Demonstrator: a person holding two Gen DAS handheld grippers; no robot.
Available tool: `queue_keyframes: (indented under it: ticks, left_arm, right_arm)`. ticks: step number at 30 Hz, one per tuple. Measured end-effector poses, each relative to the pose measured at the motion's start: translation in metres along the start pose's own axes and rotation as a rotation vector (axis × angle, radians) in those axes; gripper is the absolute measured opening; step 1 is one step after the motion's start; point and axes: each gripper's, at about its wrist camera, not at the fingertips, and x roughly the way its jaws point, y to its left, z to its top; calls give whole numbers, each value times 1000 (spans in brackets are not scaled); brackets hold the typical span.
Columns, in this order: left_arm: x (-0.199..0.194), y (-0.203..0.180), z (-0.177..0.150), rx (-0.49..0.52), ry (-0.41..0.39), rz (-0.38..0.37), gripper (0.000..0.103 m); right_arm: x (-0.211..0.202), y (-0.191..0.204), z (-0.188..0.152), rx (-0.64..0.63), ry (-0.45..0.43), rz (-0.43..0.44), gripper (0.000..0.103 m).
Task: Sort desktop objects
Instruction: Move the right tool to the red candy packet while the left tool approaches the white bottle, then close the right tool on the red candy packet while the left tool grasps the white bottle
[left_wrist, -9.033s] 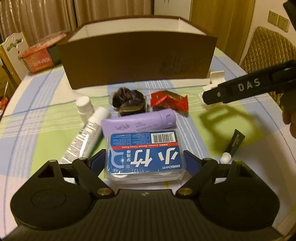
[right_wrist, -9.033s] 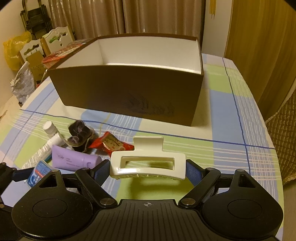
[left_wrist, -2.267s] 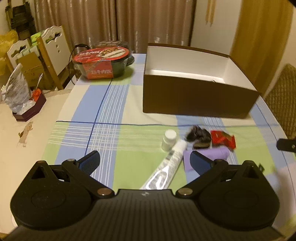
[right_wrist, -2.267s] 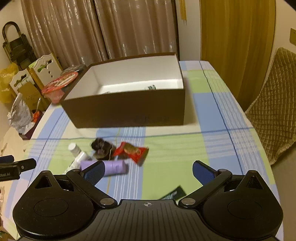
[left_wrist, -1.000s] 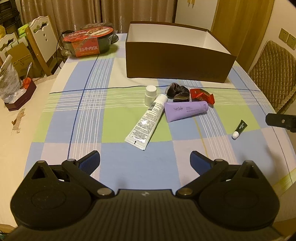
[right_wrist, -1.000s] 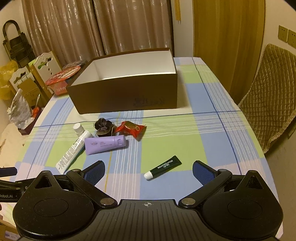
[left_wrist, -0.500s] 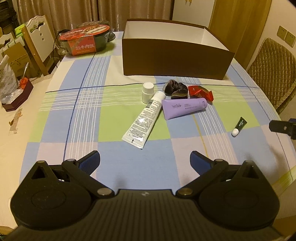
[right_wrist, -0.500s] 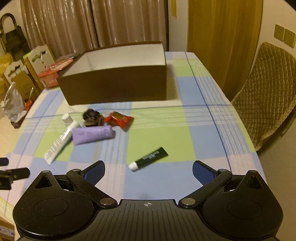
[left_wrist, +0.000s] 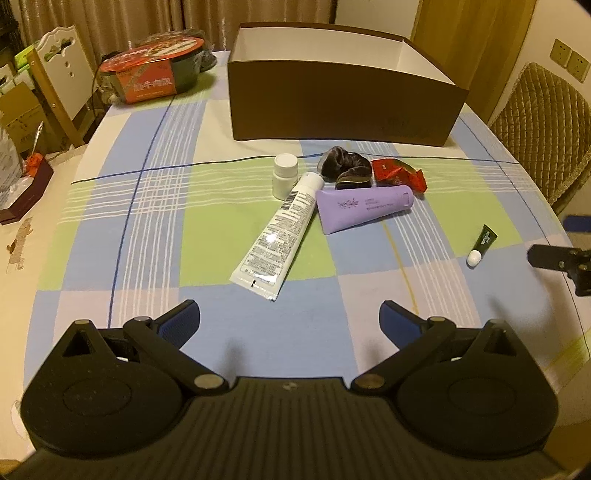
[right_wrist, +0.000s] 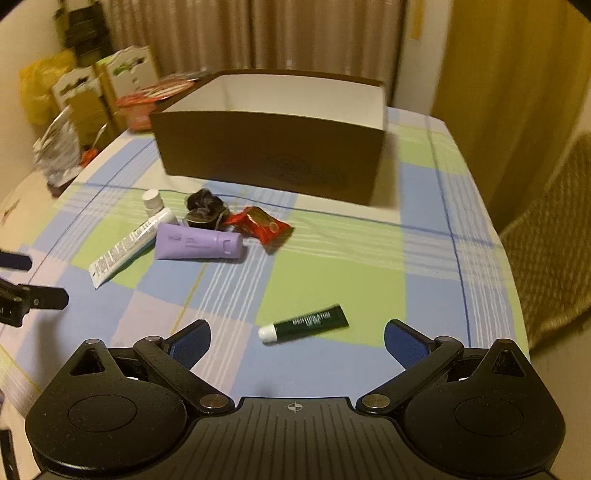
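Note:
A brown box (left_wrist: 343, 103) (right_wrist: 273, 162) with a white inside stands at the far side of the checked cloth. In front of it lie a small white bottle (left_wrist: 284, 175) (right_wrist: 152, 201), a white tube (left_wrist: 277, 232) (right_wrist: 127, 246), a purple tube (left_wrist: 364, 208) (right_wrist: 197, 242), a dark scrunchie (left_wrist: 345, 168) (right_wrist: 205, 207) and a red packet (left_wrist: 398, 174) (right_wrist: 263, 224). A small green tube (left_wrist: 482, 245) (right_wrist: 304, 322) lies apart, just ahead of my right gripper (right_wrist: 297, 338). Both the right gripper and my left gripper (left_wrist: 290, 317) stand open and empty near the table's front.
An instant-food bowl (left_wrist: 151, 74) with a red lid stands at the far left. A quilted chair (left_wrist: 543, 125) (right_wrist: 546, 236) is at the right of the table (left_wrist: 122, 236). White chairs and bags crowd the left side. The other gripper's tip shows in each view's edge.
Since 9 s ago both grippers have let go of the floss-pick box and the white hair clip and stand open. In the last second the right gripper came closer to the green tube.

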Motion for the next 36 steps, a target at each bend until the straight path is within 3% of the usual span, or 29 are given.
queue_keyframes:
  ticks: [6,18,21,26,29,36]
  left_arm:
    - [13,-1,14,36,-20,15,102]
    - [51,3,49,100,-66,19,88]
    - [60,7,59,104,-73,13,82]
    - [74,13,75,111,-85,4,76]
    - [82,16,85,116,-88,0,69]
    - [104,14,97,136,-67,-11,61]
  right_arm:
    - [20,-2,23,-99,-7,43,103]
    - [72,-10,70,-235,-10,115,102]
    - [88,-8,79,-275,4,141,83]
    - [108,-3,89,-335,12,167,83]
    - [120,0,95,-371,17,182,74]
    - [148,5,104,-449,35,225,73]
